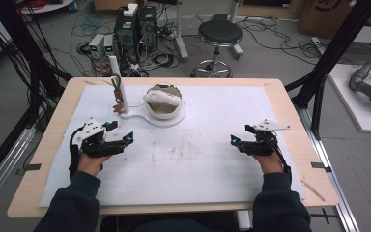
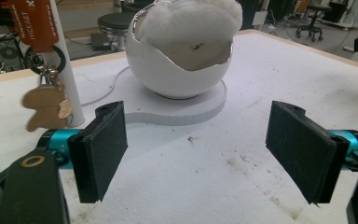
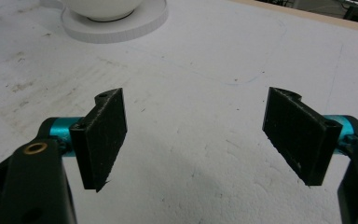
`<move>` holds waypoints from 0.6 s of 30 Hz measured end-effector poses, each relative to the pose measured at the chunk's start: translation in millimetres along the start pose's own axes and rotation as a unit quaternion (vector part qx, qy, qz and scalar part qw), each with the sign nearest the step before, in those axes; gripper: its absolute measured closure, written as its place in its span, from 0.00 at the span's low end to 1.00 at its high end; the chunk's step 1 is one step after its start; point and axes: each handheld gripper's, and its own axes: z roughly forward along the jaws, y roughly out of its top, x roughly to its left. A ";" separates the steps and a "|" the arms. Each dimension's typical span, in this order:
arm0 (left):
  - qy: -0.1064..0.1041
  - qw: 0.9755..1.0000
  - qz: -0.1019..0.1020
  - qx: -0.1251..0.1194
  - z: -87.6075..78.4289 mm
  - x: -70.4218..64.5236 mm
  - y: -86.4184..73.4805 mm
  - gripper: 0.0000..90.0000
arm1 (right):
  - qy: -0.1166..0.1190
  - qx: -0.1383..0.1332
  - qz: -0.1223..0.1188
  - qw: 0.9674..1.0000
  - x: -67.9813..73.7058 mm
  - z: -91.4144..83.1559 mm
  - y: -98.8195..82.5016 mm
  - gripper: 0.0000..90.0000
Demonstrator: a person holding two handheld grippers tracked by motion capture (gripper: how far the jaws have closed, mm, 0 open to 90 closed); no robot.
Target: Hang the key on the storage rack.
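Just ahead of the left gripper (image 2: 198,154), whose jaws gape wide and empty, sits the glossy white egg-shaped ceramic bowl (image 2: 177,74) stuffed with soft white fluff (image 2: 191,21), probably slippery and breakable, so best pinched at its jagged rim; the right gripper (image 3: 196,140) also gapes empty.

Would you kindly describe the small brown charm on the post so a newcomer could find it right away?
Start at the white foam mat covering the wooden table, then find the round white egg-shaped bowl on its flat white base at the far side. Just left stands a thin white post; the flat brown figure-shaped key charm dangles there, below an orange tag.
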 end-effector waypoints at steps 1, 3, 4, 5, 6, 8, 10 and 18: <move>-0.001 1.000 0.002 0.001 -0.3 -0.5 -0.8 0.23 | 0.001 -0.001 0.002 1.000 0.5 -0.7 0.1 0.24; -0.001 1.000 0.004 0.006 -0.5 -0.8 -2.1 0.23 | 0.001 -0.004 0.000 1.000 1.4 -2.2 0.4 0.24; -0.001 1.000 0.002 0.006 -0.4 -0.9 -2.8 0.23 | 0.002 -0.005 -0.004 1.000 1.5 -2.4 0.4 0.24; -0.001 1.000 0.001 0.005 -0.4 -0.8 -3.0 0.23 | 0.002 -0.006 -0.004 1.000 2.0 -2.5 0.5 0.24; -0.001 1.000 0.002 0.004 -0.3 -0.3 -3.0 0.23 | 0.002 -0.006 -0.005 1.000 2.4 -2.3 0.7 0.24; 0.003 1.000 0.004 0.005 -0.5 0.3 -3.1 0.23 | 0.001 -0.003 -0.007 1.000 2.9 -1.5 0.5 0.24; 0.004 1.000 0.005 0.005 -1.4 1.6 -3.5 0.23 | 0.000 0.001 -0.009 1.000 3.9 -1.2 0.5 0.24; 0.017 1.000 -0.007 0.001 -7.8 9.1 -6.5 0.23 | -0.006 -0.001 -0.009 1.000 7.1 -3.7 1.5 0.24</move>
